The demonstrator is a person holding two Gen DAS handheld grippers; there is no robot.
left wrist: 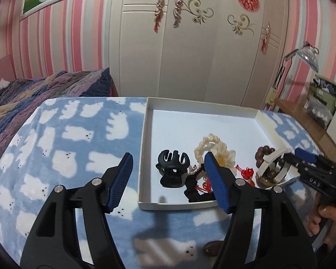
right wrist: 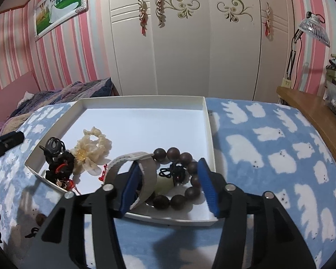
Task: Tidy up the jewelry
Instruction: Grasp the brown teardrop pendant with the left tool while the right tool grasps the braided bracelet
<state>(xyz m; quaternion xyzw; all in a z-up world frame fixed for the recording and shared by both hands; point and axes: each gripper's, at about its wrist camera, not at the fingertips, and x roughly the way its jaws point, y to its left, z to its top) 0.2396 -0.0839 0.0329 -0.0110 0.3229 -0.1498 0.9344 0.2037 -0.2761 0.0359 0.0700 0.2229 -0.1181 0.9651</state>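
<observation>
A shallow white box (left wrist: 145, 134) (right wrist: 209, 130) lies on a blue blanket with white bears. It holds a black claw clip (left wrist: 172, 170) (right wrist: 53, 146), a cream flower scrunchie (left wrist: 215, 149) (right wrist: 90, 151), a dark wooden bead bracelet (right wrist: 186, 179) (left wrist: 263, 154), a white band (right wrist: 132, 159) (left wrist: 271, 163) and red-tasselled charms (left wrist: 246, 171). My left gripper (left wrist: 169, 181) is open, low over the box's near left corner. My right gripper (right wrist: 168, 185) is open over the near right corner; its left finger sits inside the white band and the beads lie between the jaws.
A small brown object (left wrist: 211, 247) (right wrist: 40, 219) lies on the blanket in front of the box. A wooden desk (right wrist: 313, 112) with a lamp (right wrist: 313, 29) stands right, a bed (left wrist: 33, 89) left, a wardrobe (left wrist: 190, 44) behind.
</observation>
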